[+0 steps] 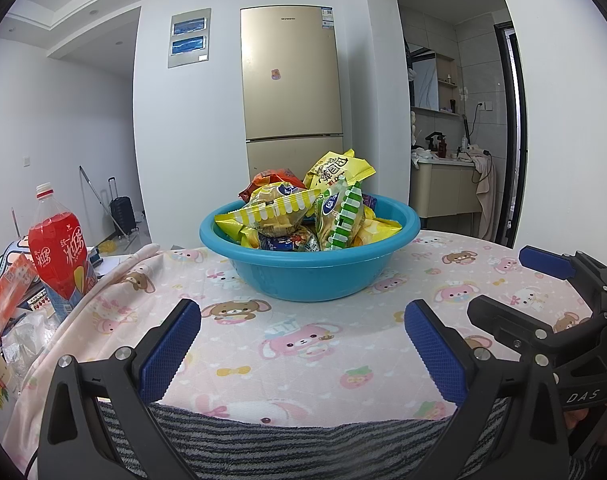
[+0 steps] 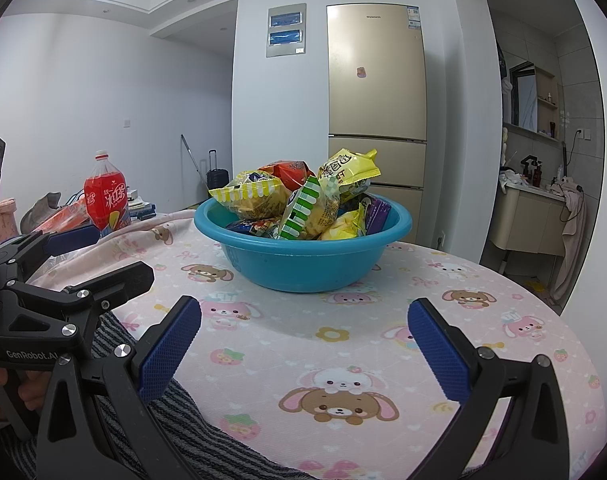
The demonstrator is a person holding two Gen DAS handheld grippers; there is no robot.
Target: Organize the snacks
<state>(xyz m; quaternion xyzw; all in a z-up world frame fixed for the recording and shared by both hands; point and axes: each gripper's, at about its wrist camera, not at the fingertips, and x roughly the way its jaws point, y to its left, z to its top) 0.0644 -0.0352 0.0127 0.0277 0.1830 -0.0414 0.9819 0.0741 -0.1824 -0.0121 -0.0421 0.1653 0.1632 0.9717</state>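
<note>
So I'm looking at a blue basin sitting mid-table on the pink cartoon tablecloth, heaped with snack packets. Both my grippers sit low at the near edge, well short of it. Left gripper is spread wide with nothing in it, right gripper same deal, wide and empty.

My read on handling: these are puffy sealed bags, super light, crinkly film, probably slippery, and the stuff inside likely crushes if I clamp the belly. I'd go for the flat crimped seam. The yellow-striped packet on top pokes its striped edge over the rim, and the green-striped packet leans upright with its seam exposed, so those look easiest. The yellow bag at the back sits highest. The basin itself looks like stiff plastic, might slide on the cloth if I nudge it.
</note>
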